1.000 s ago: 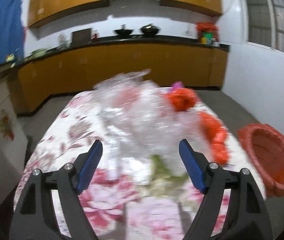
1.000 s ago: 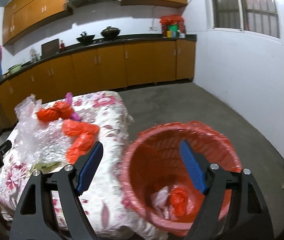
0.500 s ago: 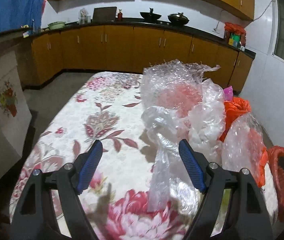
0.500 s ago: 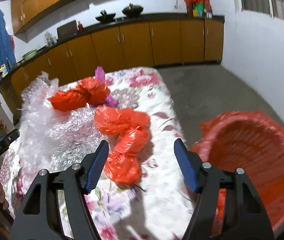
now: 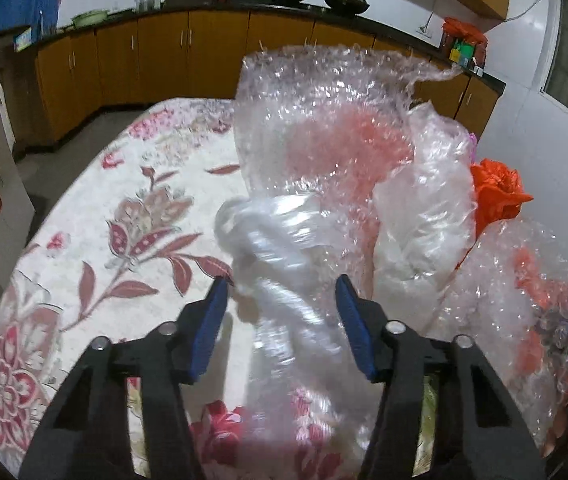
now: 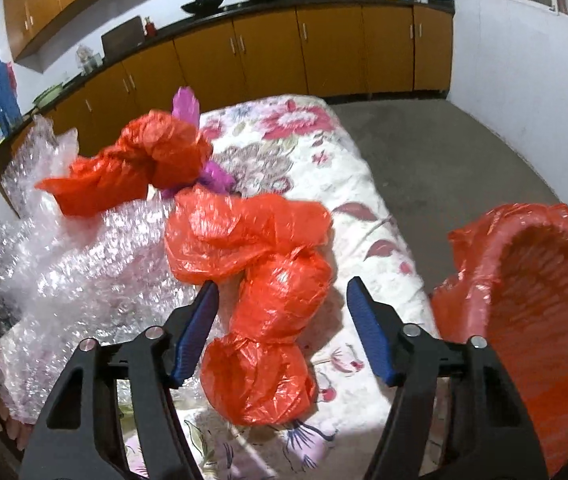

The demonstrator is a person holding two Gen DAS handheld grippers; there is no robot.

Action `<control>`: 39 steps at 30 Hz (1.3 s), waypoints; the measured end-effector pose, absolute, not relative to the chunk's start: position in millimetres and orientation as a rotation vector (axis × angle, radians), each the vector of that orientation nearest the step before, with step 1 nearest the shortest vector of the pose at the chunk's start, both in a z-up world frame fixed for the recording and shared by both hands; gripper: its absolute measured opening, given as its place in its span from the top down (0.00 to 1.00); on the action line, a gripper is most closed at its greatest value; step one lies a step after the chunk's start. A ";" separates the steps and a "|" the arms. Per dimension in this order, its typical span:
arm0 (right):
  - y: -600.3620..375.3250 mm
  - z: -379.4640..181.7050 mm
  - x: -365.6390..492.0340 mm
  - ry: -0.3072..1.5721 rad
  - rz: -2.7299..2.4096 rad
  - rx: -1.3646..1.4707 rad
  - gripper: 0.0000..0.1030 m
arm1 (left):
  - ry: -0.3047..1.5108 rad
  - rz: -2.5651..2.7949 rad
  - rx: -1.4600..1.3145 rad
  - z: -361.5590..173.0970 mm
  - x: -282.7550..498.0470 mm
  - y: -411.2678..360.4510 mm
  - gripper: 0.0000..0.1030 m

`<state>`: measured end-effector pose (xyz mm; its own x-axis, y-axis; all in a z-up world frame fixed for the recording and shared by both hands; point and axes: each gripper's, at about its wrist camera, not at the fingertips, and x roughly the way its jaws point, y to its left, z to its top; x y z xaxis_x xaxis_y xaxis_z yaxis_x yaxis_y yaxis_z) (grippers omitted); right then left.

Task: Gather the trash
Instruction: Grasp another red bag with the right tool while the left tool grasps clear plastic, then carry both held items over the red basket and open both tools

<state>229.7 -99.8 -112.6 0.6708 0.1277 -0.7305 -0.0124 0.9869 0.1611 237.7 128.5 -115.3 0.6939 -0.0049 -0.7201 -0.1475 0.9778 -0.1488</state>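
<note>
You are at the pick-up step of collecting trash, with both grippers lined up on their pieces and neither yet closed.

Your left gripper point(image 5: 282, 300) is spread open around a twisted clear bag point(image 5: 280, 268) that lies on the floral table point(image 5: 124, 216). The bag sits between the blue fingers point(image 5: 212, 320) without clearly touching either. Its long axis runs away from you, in line with the fingers, with the knotted end pointing toward the bubble wrap point(image 5: 324, 128) heaped just behind it. The bag is blurred, so its edges are uncertain.

Your right gripper point(image 6: 282, 312) is also open, straddling an orange bag point(image 6: 268, 304) twisted into a lumpy chain. Its long axis runs from near you up and left across the table, toward a second orange bag point(image 6: 140, 164) resting on the bubble wrap. The bin point(image 6: 532, 320), lined in orange, stands off the table's right edge.

Next, you would likely close each gripper across the narrow width of its bag, then carry it to the bin. The thin film may slip or drag neighbouring pieces.
</note>
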 end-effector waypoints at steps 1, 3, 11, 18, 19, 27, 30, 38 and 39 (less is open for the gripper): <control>-99.5 -115.8 230.1 0.845 0.089 0.155 0.43 | 0.807 0.077 -0.205 -117.1 238.1 128.9 0.56; -99.4 -117.8 228.9 0.848 0.093 0.160 0.50 | 0.814 0.068 -0.210 -119.1 237.4 129.7 0.63; -100.9 -111.1 221.1 0.826 0.108 0.145 0.70 | 0.811 0.067 -0.210 -121.6 229.9 137.1 0.80; -100.8 -104.5 209.2 0.808 0.114 0.133 0.78 | 0.783 0.076 -0.214 -112.1 218.1 148.4 0.82; -101.7 -103.2 207.7 0.805 0.113 0.135 0.78 | 0.778 0.079 -0.215 -110.5 215.5 149.7 0.82; -113.9 -84.9 192.1 0.756 0.101 0.155 0.79 | 0.725 0.069 -0.224 -84.8 195.8 153.7 0.82; -118.8 -76.5 183.8 0.734 0.096 0.159 0.79 | 0.704 0.051 -0.221 -73.6 188.7 147.9 0.82; -135.0 -48.4 154.0 0.654 0.064 0.141 0.79 | 0.649 -0.025 -0.195 -42.9 176.3 120.7 0.82; -138.6 -44.6 150.2 0.644 0.058 0.141 0.79 | 0.642 -0.038 -0.190 -38.4 174.5 115.1 0.82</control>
<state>150.2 -138.6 -44.6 0.7985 0.0975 -0.5940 -0.0102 0.9888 0.1486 174.5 115.1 -38.4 0.8011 -0.0942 -0.5911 -0.0231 0.9819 -0.1878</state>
